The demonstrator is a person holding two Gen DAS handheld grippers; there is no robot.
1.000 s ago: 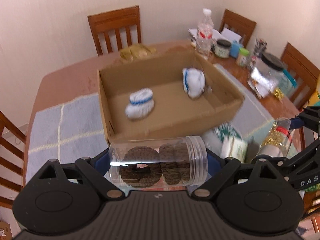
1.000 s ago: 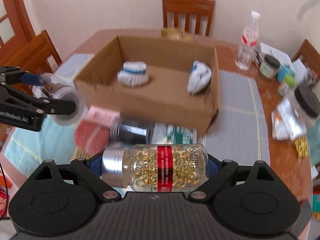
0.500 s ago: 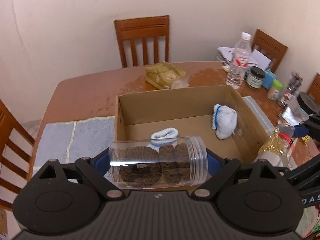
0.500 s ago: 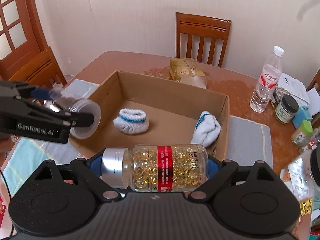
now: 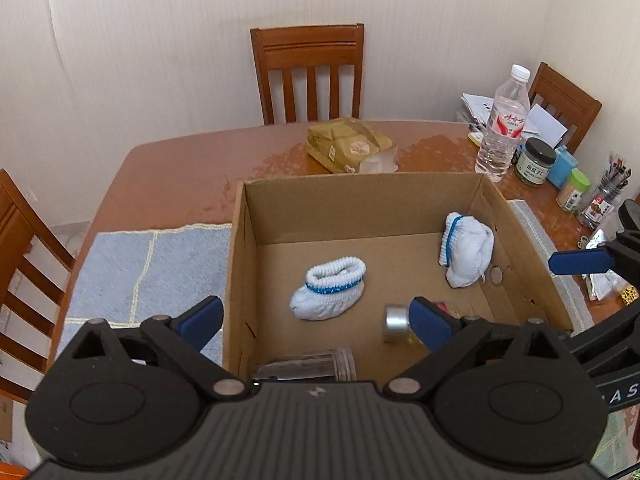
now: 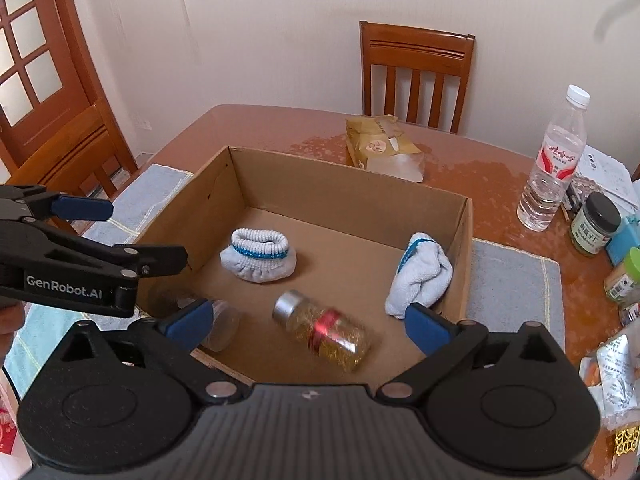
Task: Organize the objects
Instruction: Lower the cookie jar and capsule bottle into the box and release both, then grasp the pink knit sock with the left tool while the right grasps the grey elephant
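A brown dining table [image 5: 168,168] holds an open cardboard box [image 6: 360,196]. My left gripper [image 5: 316,322] and right gripper [image 6: 306,322] hover above its near edge, fingers spread wide, empty. Inside lie the capsule bottle [image 6: 326,330], a clear jar [image 5: 308,366], and two white socks [image 6: 260,254].

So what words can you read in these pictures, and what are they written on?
"GenRobot.AI": white letters on the side of the left gripper, seen from the right wrist.
"AS": cut-off white letters on the right gripper, at the picture's edge.
Water bottle label, green jar label, yellow packet sticker: print too small to read.
Capsule bottle: blurred.
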